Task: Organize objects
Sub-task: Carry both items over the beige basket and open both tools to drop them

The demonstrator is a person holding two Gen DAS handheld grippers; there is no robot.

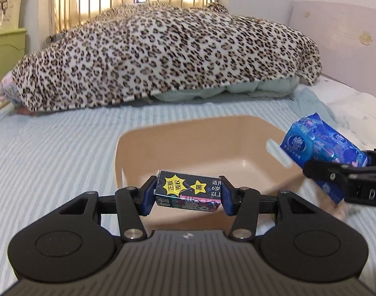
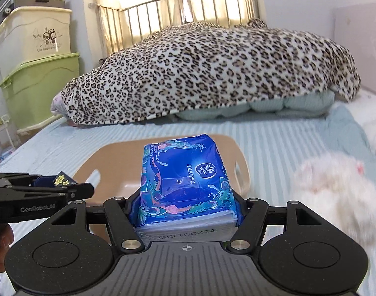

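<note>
Both tongs are loaded at once, and that is where trouble could start. Right tongs [image 2: 185, 212] are spread wide and clamped round the blue tissue pack [image 2: 185, 185]; left tongs [image 1: 189, 192] are closed much narrower on the small card box [image 1: 189, 188], pinching it by its two short ends.

Largest first: the bed [image 1: 52, 153] under everything is soft, with the leopard blanket [image 1: 163, 56] heaped at twelve o'clock, so the tan basin [image 1: 242, 157] sits on a yielding surface and could tip or slide if a tong leans on its rim.

From the left wrist view the basin lies dead ahead at twelve, the box hanging over its near rim, and the tissue pack comes in at three o'clock over the right-hand rim. From the right wrist view the left tongs show at nine o'clock, near the basin's handle slot. I'd judge the two could knock together if both drop in together.

The tissue pack is squashy and held only at its near end; it may sag or slip. The little box, gripped at its ends, could swivel out.

A fluffy white thing [image 2: 336, 190] lies blurred at three o'clock, right wrist view.
</note>
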